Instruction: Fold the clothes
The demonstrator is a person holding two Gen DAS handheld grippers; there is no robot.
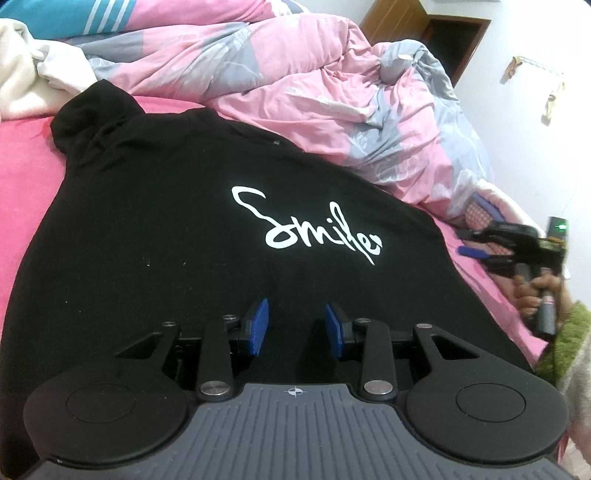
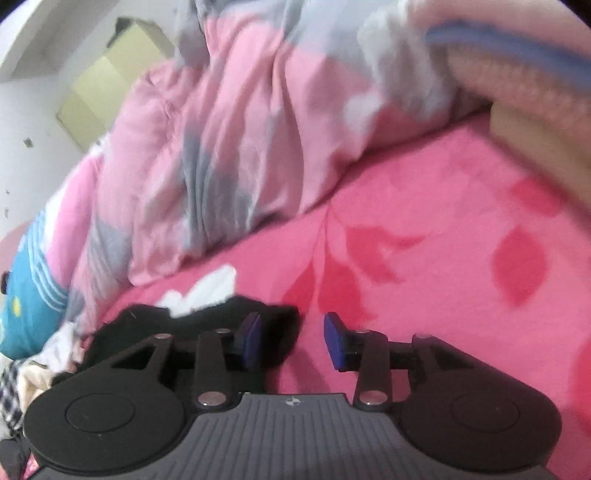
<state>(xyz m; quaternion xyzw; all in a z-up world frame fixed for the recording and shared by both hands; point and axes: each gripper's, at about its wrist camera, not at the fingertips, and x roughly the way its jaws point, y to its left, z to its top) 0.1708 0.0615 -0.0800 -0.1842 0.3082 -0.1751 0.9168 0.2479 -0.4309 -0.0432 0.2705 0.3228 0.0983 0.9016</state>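
A black hoodie (image 1: 184,221) lies flat on the pink bed sheet (image 1: 26,184), its white script print (image 1: 306,229) facing up and its hood (image 1: 92,114) at the far left. My left gripper (image 1: 297,326) hovers low over the hoodie's near hem, its blue pads apart and nothing pinched between them. At the right edge a hand (image 1: 532,295) holds my right gripper (image 1: 465,242) beside the hoodie. In the blurred right wrist view that gripper (image 2: 291,339) stands open over the sheet (image 2: 406,258), with a black hoodie edge (image 2: 207,317) under its left finger.
A rumpled pink and grey duvet (image 1: 332,92) is heaped along the far side of the bed. White cloth (image 1: 22,74) and a teal striped garment (image 1: 55,14) lie at the far left. A wooden door (image 1: 424,22) and white wall stand behind.
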